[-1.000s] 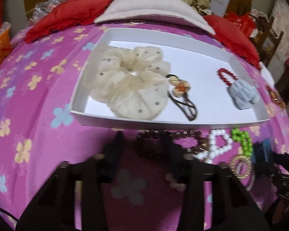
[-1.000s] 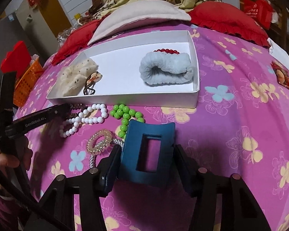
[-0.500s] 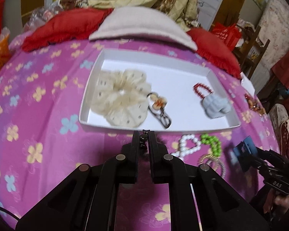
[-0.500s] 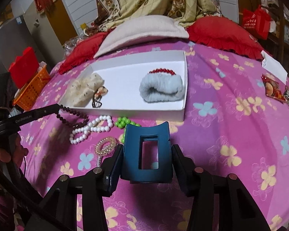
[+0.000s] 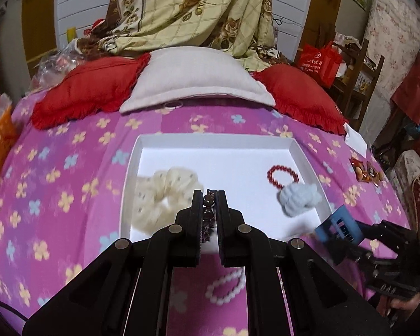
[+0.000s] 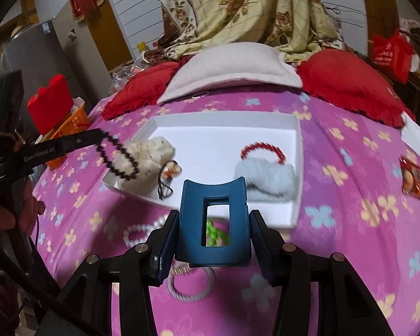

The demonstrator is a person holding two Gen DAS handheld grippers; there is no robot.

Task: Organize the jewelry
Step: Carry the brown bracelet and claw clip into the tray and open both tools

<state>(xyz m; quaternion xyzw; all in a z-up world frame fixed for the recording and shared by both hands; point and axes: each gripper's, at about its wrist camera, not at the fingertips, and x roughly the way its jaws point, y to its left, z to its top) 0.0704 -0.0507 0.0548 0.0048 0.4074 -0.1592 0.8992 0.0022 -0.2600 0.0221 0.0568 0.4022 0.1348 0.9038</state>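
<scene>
Dark bead bracelet [image 6: 117, 156] pinched in left tool [image 5: 210, 196]; right tool [image 6: 214, 221] clamps blue claw clip [image 6: 214, 224] above tray [image 6: 294, 215].

Both wrist views look steeply down, sharing the white tray [image 5: 308, 156].

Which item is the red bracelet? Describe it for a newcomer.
On the pink flowered bedspread lies a shallow white tray. At its right end, the red bracelet is a ring of small red beads, touching the pale blue scrunchie; nothing else in the tray is red.

scrunchie [image 5: 165, 196] in tray [image 5: 215, 142], pearls [image 5: 226, 282] before
</scene>
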